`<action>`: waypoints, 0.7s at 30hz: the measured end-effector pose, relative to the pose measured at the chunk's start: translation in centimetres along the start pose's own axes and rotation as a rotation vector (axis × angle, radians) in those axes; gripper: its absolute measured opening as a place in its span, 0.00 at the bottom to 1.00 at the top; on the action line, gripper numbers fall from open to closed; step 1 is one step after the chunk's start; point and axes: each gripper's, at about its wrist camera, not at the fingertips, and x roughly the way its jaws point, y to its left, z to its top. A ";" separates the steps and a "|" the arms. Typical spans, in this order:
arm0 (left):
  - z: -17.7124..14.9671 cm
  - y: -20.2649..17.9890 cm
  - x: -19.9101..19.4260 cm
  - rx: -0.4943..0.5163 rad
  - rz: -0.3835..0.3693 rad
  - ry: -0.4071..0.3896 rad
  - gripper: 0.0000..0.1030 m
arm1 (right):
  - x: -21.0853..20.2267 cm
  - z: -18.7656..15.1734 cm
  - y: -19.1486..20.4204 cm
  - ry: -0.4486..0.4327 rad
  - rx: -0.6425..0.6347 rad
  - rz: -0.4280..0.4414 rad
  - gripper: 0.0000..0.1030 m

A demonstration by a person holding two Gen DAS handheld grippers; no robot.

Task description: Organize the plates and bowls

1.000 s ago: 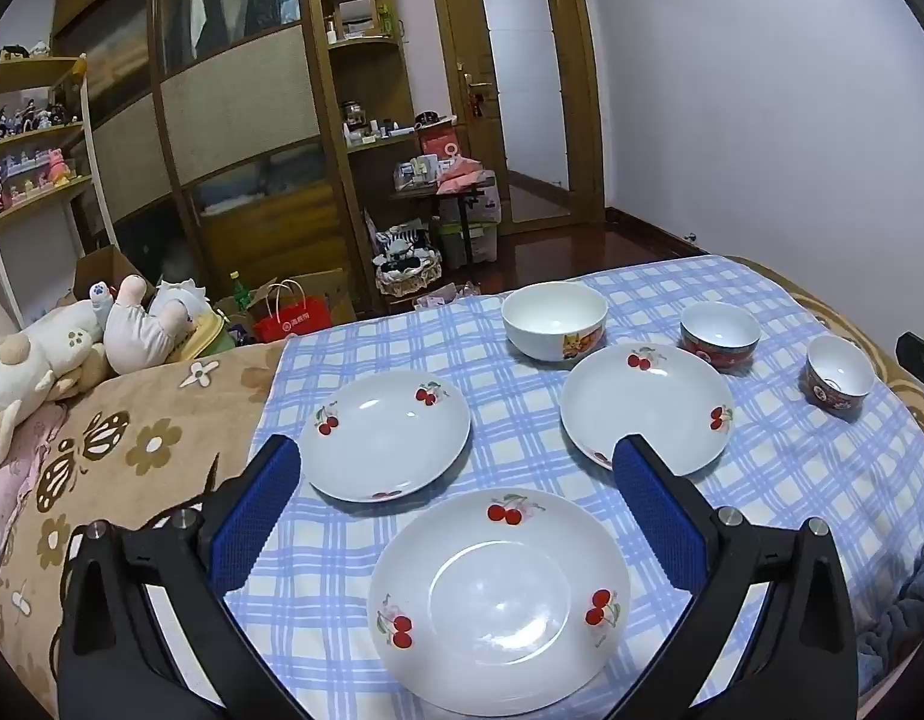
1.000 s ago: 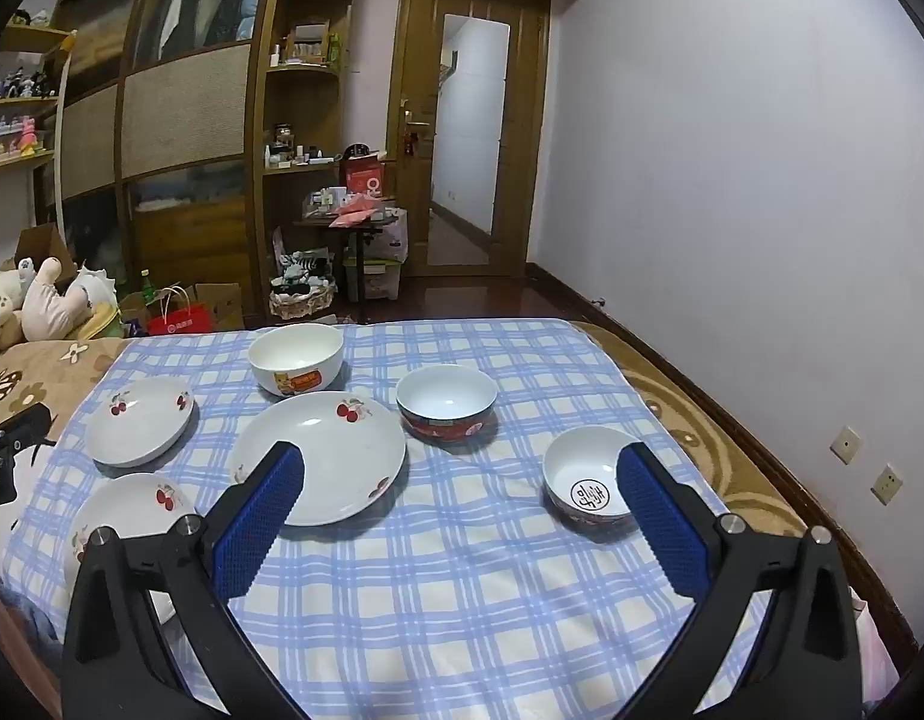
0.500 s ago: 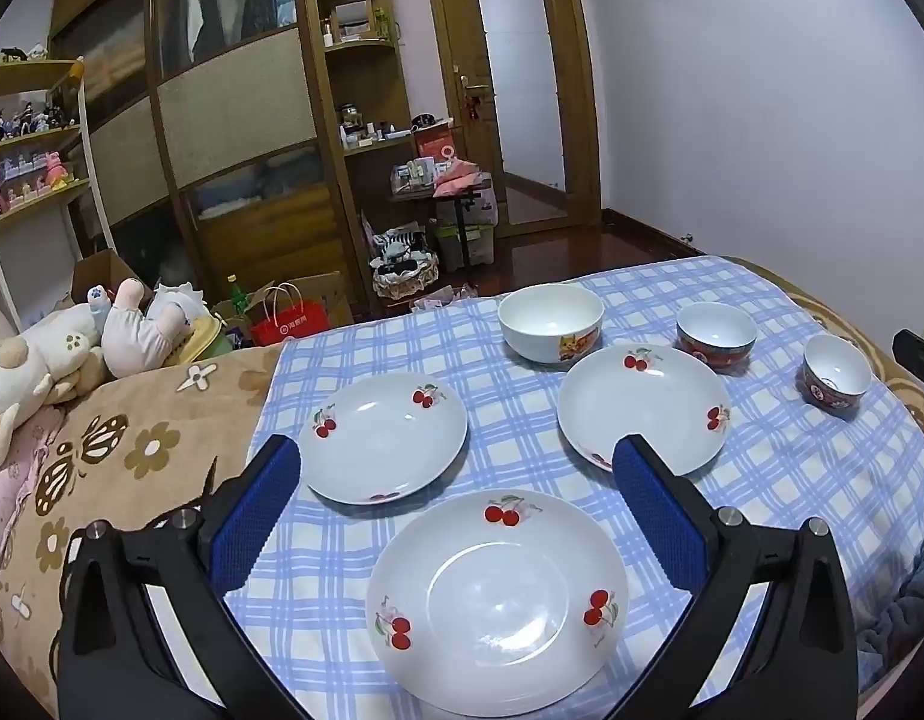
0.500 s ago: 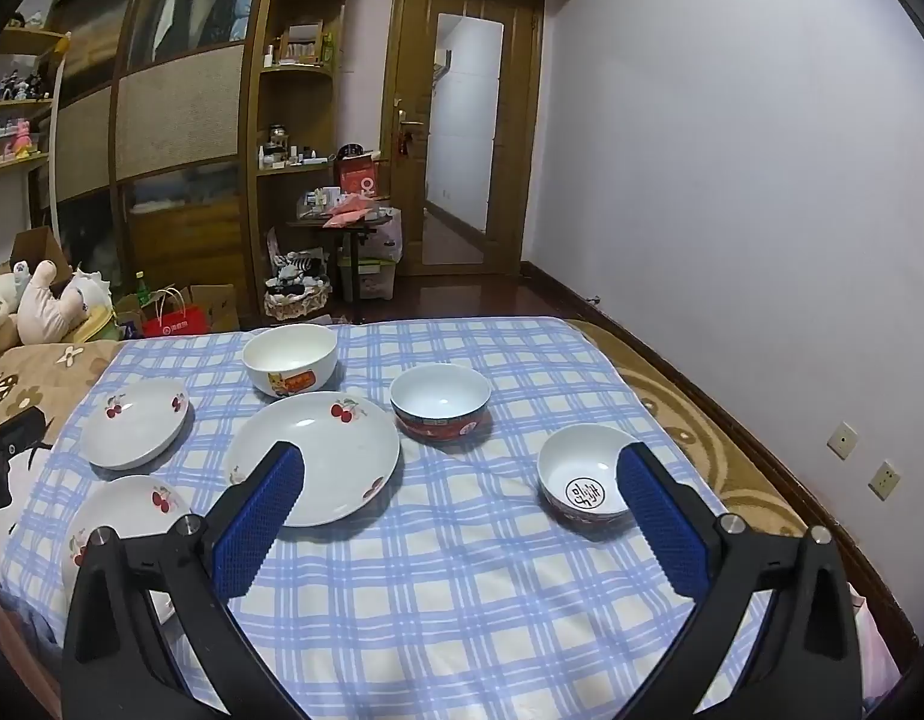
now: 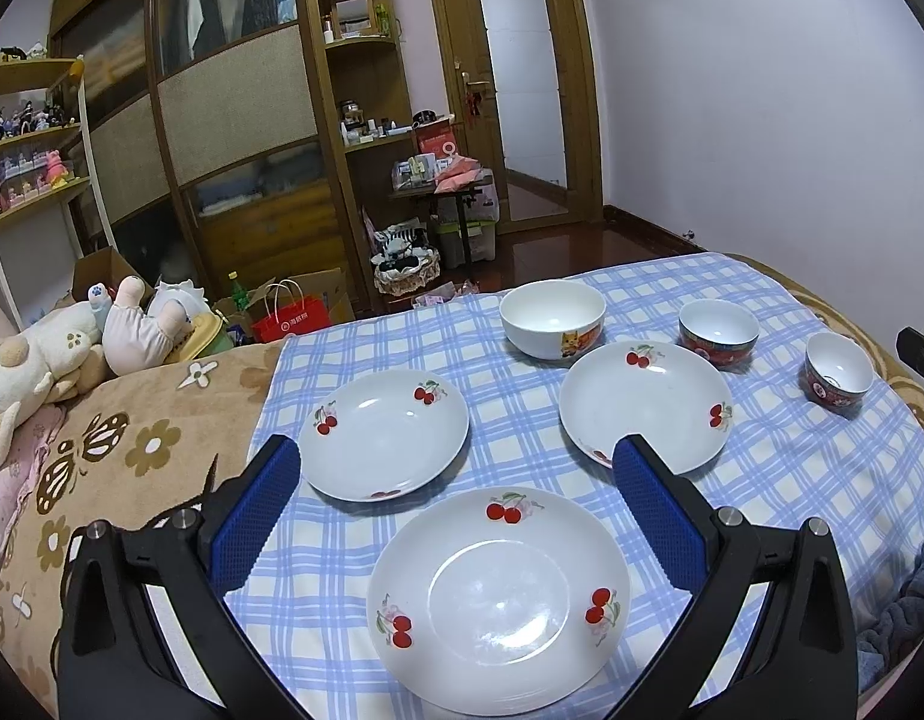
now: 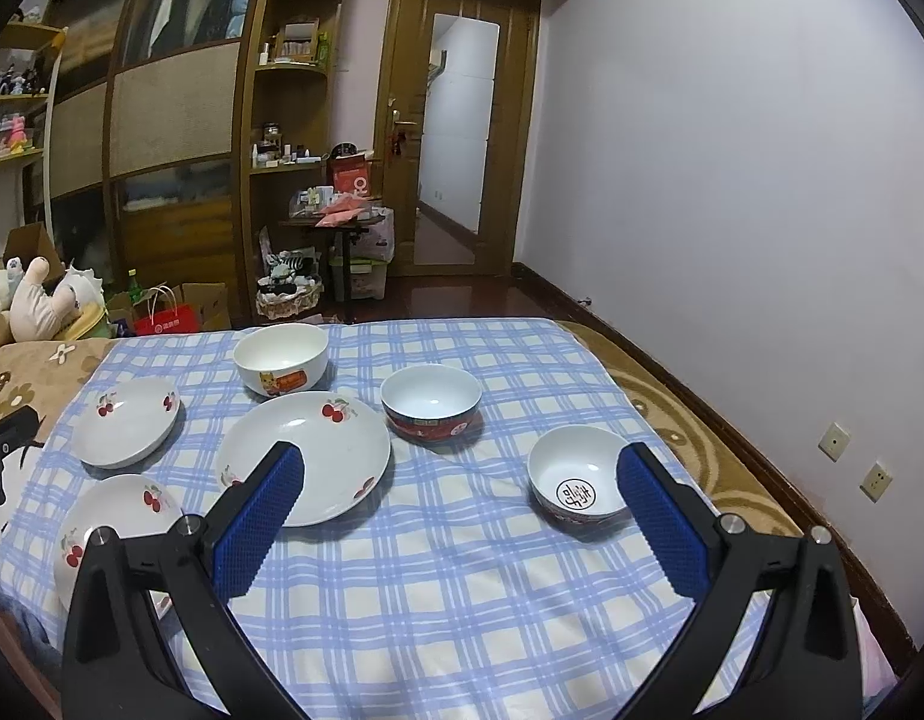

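Observation:
Three white cherry-print plates lie on a blue checked cloth: a near plate, a left plate and a right plate. Behind stand a white bowl, a red bowl and a small red bowl. My left gripper is open and empty above the near plate. My right gripper is open and empty, between the middle plate and the small bowl. The red bowl and white bowl sit beyond it.
The cloth covers a bed with a brown flowered blanket and plush toys at the left. A wardrobe, a cluttered floor and a door lie beyond. A wall runs along the right.
Both views have shifted only slightly; the dishes have not moved and both grippers stay open.

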 end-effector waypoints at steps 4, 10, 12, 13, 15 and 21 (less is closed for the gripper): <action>-0.1 0.1 0.0 0.003 -0.007 0.001 0.99 | 0.0 0.1 0.1 0.001 -0.002 0.000 1.00; -0.4 0.4 0.2 0.001 -0.004 0.004 0.99 | 0.0 0.0 0.0 0.001 0.000 0.002 1.00; -0.4 0.4 0.2 0.002 -0.005 0.005 0.99 | 0.0 0.0 0.0 0.000 0.000 0.001 1.00; -0.5 0.3 0.3 0.002 -0.005 0.006 0.99 | 0.1 0.0 0.0 0.000 0.001 0.001 1.00; -0.6 0.2 0.3 0.004 -0.005 0.006 0.99 | 0.1 0.0 0.0 0.002 0.002 0.002 1.00; -0.7 -0.1 0.3 0.007 -0.008 0.011 0.99 | 0.0 0.1 -0.1 0.003 0.002 0.001 1.00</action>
